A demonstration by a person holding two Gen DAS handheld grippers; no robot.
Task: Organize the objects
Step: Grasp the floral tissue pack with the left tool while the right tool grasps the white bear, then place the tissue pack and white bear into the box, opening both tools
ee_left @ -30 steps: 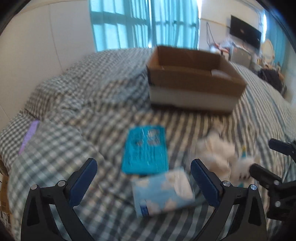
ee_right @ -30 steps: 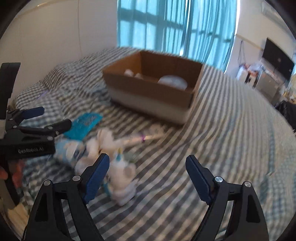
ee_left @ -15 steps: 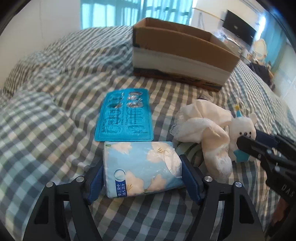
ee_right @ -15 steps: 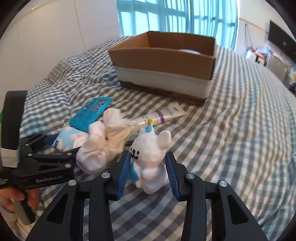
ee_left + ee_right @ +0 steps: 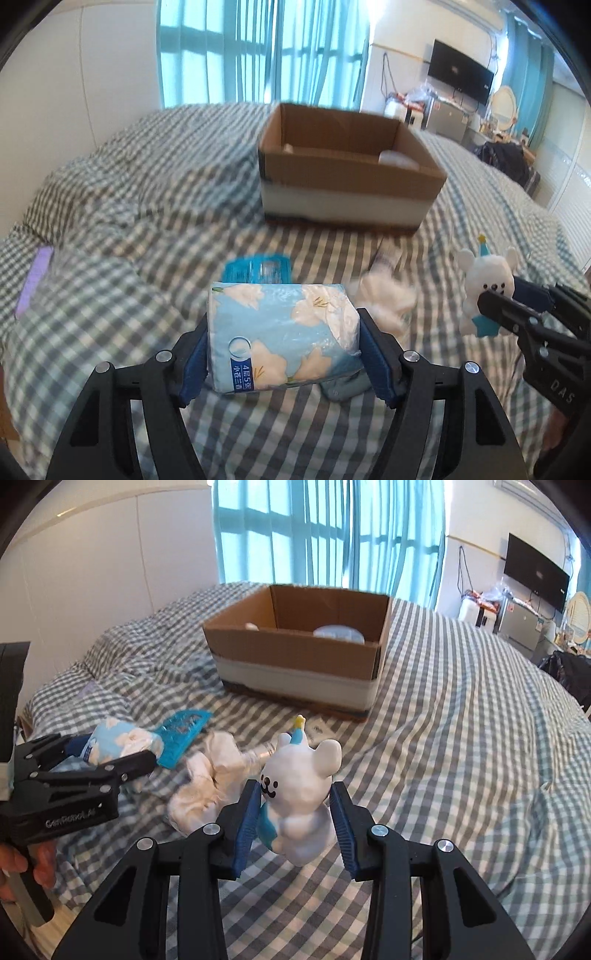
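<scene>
Two grippers, both loaded: left gripper (image 5: 284, 354) clamps tissue pack (image 5: 282, 338) across its short sides, right gripper (image 5: 295, 816) pinches white bear toy (image 5: 299, 794) at the body. Both items look lifted off the checked bed (image 5: 461, 738). Cardboard box (image 5: 299, 653) sits far centre, open top, some stuff already inside. Step: carry phase, I'd say. Next: move both fwd over box rim, release inside. Left on bed near: blister pack (image 5: 183, 734), white cloth (image 5: 207, 786), tube (image 5: 258, 755)
</scene>
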